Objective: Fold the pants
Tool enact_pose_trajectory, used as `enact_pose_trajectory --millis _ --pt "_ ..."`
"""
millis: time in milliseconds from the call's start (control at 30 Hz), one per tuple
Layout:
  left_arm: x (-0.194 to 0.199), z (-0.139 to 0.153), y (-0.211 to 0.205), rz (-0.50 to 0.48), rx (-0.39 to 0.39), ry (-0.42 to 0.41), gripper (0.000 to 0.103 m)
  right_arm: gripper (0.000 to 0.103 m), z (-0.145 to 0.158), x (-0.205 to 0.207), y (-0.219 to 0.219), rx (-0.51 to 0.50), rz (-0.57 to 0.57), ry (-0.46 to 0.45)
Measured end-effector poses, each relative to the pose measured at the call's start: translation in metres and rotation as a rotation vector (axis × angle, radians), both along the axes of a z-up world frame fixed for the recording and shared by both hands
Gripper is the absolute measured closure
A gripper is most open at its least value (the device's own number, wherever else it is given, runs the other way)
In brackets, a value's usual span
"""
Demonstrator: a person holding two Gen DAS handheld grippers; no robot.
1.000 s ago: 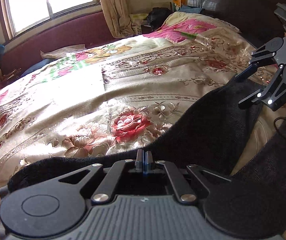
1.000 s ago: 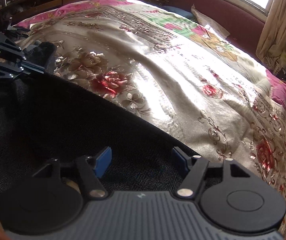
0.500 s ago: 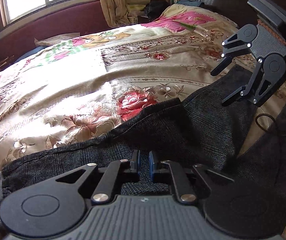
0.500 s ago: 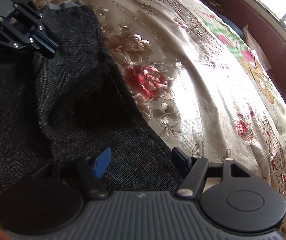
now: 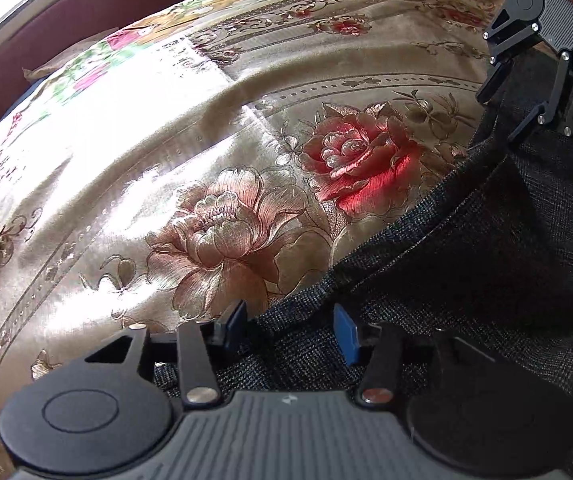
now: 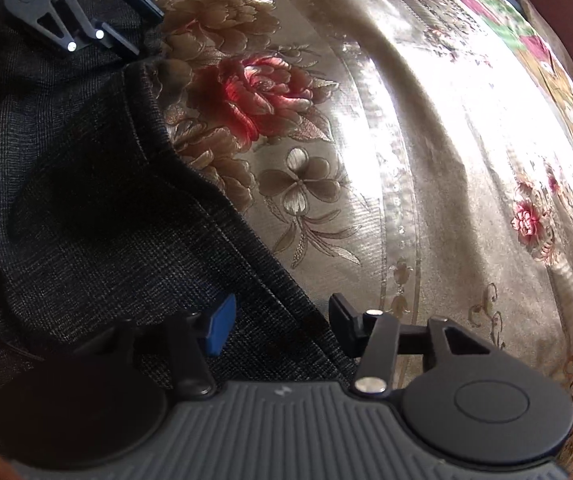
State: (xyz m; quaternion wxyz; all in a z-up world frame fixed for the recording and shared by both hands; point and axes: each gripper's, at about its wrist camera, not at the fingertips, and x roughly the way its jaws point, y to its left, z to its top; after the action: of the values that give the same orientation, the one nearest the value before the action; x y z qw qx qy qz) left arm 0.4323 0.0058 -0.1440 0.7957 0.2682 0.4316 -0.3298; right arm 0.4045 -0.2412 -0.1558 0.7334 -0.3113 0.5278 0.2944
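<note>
Dark grey woven pants (image 5: 466, 264) lie on the floral bedspread (image 5: 206, 160); they also show in the right wrist view (image 6: 86, 200). My left gripper (image 5: 290, 332) is open, its blue pads straddling the pants' edge close above the cloth. My right gripper (image 6: 278, 320) is open, also straddling the pants' edge. The right gripper shows at the upper right of the left wrist view (image 5: 510, 100), open over the far end of the pants. The left gripper shows at the upper left of the right wrist view (image 6: 138, 20), open.
The gold satin bedspread with red and beige roses (image 6: 254, 88) covers the whole bed. A dark red window seat (image 5: 66, 32) and a bright window run behind the bed. A thin black cord (image 6: 2, 344) lies on the pants.
My left gripper was shut on the pants and has opened and let them go. Both grippers have dropped closer to the bed, and the pants now lie flat.
</note>
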Motion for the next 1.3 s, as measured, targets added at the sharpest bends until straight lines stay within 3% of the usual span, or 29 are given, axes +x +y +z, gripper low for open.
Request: enact_pose_trajectory --millis 67,200,300,333,367,400,433,467,533,733,900,1033,1133,1300 --pt "0.011 -0.005 0.002 0.02 0.008 0.024 0.018 0.052 -0.007 0.006 -0.003 0.015 -0.012 0.027" --pt "0.019 -0.012 0.01 0.066 -0.019 0.085 0.016 0.05 -0.02 0.012 -0.006 0.029 -0.029 0.061" --pt "0.013 -0.014 0.01 0.076 -0.029 0.087 0.026 0.052 -0.021 0.014 -0.008 0.037 -0.045 0.081" --pt "0.01 -0.013 0.01 0.078 -0.039 0.087 0.035 0.053 -0.021 0.014 -0.008 0.037 -0.052 0.085" --pt "0.006 -0.013 0.01 0.082 -0.043 0.075 0.049 0.059 -0.02 0.013 -0.008 0.034 -0.054 0.084" --pt "0.001 -0.012 0.009 0.081 -0.046 0.065 0.054 0.069 -0.019 0.011 -0.006 0.026 -0.051 0.08" --pt "-0.005 -0.011 0.007 0.085 -0.045 0.048 0.066 0.077 -0.018 0.008 -0.003 0.013 -0.048 0.072" --pt "-0.01 -0.01 0.005 0.094 -0.036 0.026 0.073 0.091 -0.018 0.005 -0.001 0.002 -0.045 0.065" --pt "-0.023 -0.008 0.002 0.122 -0.012 -0.029 0.08 0.097 -0.015 -0.007 0.003 -0.025 -0.053 0.01" --pt "-0.054 0.014 0.012 0.218 -0.04 -0.169 0.082 0.099 0.019 -0.056 0.0 -0.034 -0.15 -0.21" --pt "-0.096 0.059 0.036 0.325 -0.185 -0.27 0.082 0.099 0.064 -0.111 -0.006 -0.008 -0.234 -0.352" --pt "-0.134 0.079 0.042 0.349 -0.231 -0.33 0.082 0.099 0.081 -0.161 0.017 -0.03 -0.23 -0.446" --pt "-0.166 0.084 0.049 0.371 -0.238 -0.339 0.082 0.099 0.087 -0.204 0.025 -0.039 -0.217 -0.485" --pt "-0.211 0.077 0.066 0.418 -0.254 -0.3 0.082 0.099 0.073 -0.258 0.037 -0.013 -0.23 -0.467"
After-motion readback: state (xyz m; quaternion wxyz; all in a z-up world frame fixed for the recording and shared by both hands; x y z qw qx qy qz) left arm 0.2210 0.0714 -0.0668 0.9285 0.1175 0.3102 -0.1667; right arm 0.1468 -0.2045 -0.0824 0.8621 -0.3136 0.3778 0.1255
